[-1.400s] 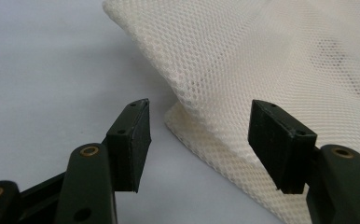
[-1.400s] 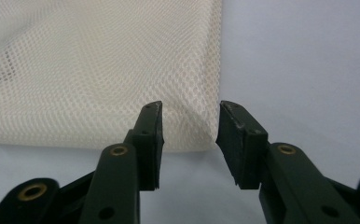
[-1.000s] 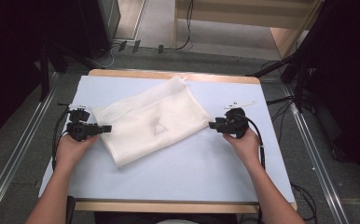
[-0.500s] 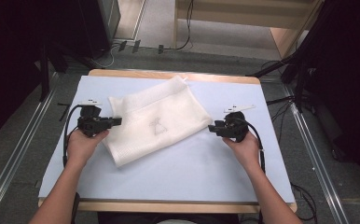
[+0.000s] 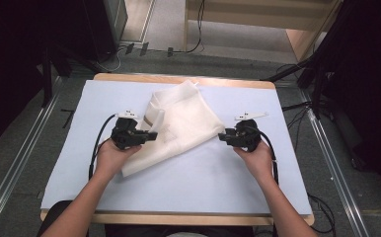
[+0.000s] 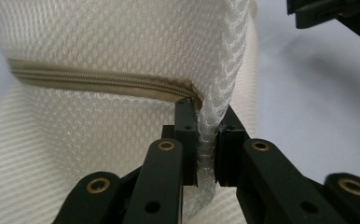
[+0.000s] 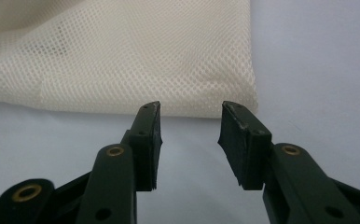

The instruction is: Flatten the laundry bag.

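A cream mesh laundry bag (image 5: 183,123) with a tan zipper (image 6: 99,81) lies on the pale blue table (image 5: 203,182). My left gripper (image 5: 151,134) is shut on the bag's left edge and holds it lifted and folded toward the middle. Its jaws have just been closing, and the mesh (image 6: 99,46) is pinched between the pads of the left gripper (image 6: 208,140). My right gripper (image 5: 221,136) stands open at the bag's right corner. In the right gripper view the jaws of the right gripper (image 7: 190,126) are apart just short of the mesh edge (image 7: 122,56), with nothing between them.
The table has a wooden rim (image 5: 178,79) at the back. Cables (image 5: 97,145) trail from both grippers. Dark stands and floor cables (image 5: 307,74) lie beyond the table's right side. The right gripper's body (image 6: 332,14) shows at the top right of the left gripper view.
The left gripper closed on the bag's left edge and carried it to the right, folding that side over. The right gripper stayed at the bag's right corner.
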A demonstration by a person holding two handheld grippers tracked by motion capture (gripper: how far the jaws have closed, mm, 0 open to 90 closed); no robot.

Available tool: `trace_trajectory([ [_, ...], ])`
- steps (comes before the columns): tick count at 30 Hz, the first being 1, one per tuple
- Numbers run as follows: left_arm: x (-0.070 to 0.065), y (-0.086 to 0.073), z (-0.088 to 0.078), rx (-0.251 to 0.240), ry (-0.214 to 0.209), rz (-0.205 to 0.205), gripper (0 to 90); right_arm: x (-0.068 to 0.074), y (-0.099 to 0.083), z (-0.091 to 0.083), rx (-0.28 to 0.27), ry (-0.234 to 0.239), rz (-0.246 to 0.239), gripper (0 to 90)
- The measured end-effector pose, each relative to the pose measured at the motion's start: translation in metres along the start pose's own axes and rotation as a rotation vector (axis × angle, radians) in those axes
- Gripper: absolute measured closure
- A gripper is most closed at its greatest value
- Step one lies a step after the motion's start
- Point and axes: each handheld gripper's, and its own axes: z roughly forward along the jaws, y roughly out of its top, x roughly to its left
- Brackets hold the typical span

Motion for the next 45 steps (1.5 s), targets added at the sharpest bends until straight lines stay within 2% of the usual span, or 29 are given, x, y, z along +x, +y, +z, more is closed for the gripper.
trace_trajectory([
  [3,-0.011,-0.001,0.013,0.031,-0.04,0.018,83.4,0.003,0.002,-0.002,-0.016,0.009,0.008,59.4],
  [5,-0.018,-0.002,0.021,0.066,-0.069,0.05,83.4,0.005,0.004,-0.003,-0.028,0.014,0.004,58.8],
  [6,-0.025,-0.004,0.028,0.091,-0.09,0.078,83.4,0.008,0.005,-0.003,-0.036,0.022,-0.002,58.6],
  [9,-0.032,-0.006,0.033,0.103,-0.108,0.102,83.5,0.011,0.007,-0.003,-0.036,0.024,-0.01,58.6],
  [14,-0.042,-0.01,0.039,0.094,-0.143,0.097,83.5,0.017,0.013,0.002,-0.048,0.038,-0.021,57.5],
  [18,-0.047,-0.015,0.041,0.08,-0.149,0.095,83.4,0.023,0.022,0.008,-0.057,0.053,-0.026,56.8],
  [21,-0.049,-0.019,0.043,0.082,-0.181,0.082,83.4,0.028,0.029,0.014,-0.067,0.076,-0.019,55.1],
  [24,-0.052,-0.022,0.043,0.083,-0.205,0.08,83.3,0.036,0.035,0.022,-0.066,0.097,-0.034,52.8],
  [27,-0.056,-0.026,0.045,0.088,-0.204,0.077,83.0,0.041,0.039,0.031,-0.052,0.107,-0.052,51.4],
  [34,-0.056,-0.031,0.044,0.084,-0.195,0.084,82.6,0.048,0.046,0.052,-0.038,0.119,-0.053,47.0],
  [36,-0.056,-0.032,0.043,0.087,-0.186,0.085,82.3,0.049,0.046,0.062,-0.012,0.146,-0.043,46.6],
  [37,-0.056,-0.033,0.042,0.093,-0.178,0.098,81.6,0.052,0.045,0.074,0.028,0.153,-0.051,43.9],
  [38,-0.056,-0.033,0.042,0.09,-0.175,0.102,81.6,0.052,0.045,0.074,0.028,0.153,-0.051,43.9],
  [40,-0.055,-0.034,0.04,0.088,-0.173,0.094,80.9,0.055,0.044,0.082,0.05,0.161,-0.058,46.1],
  [42,-0.053,-0.035,0.04,0.097,-0.169,0.083,80.1,0.059,0.044,0.086,0.068,0.176,-0.051,60.2],
  [45,-0.052,-0.036,0.039,0.087,-0.18,0.062,77.6,0.063,0.045,0.087,0.086,0.174,-0.078,78.3],
])
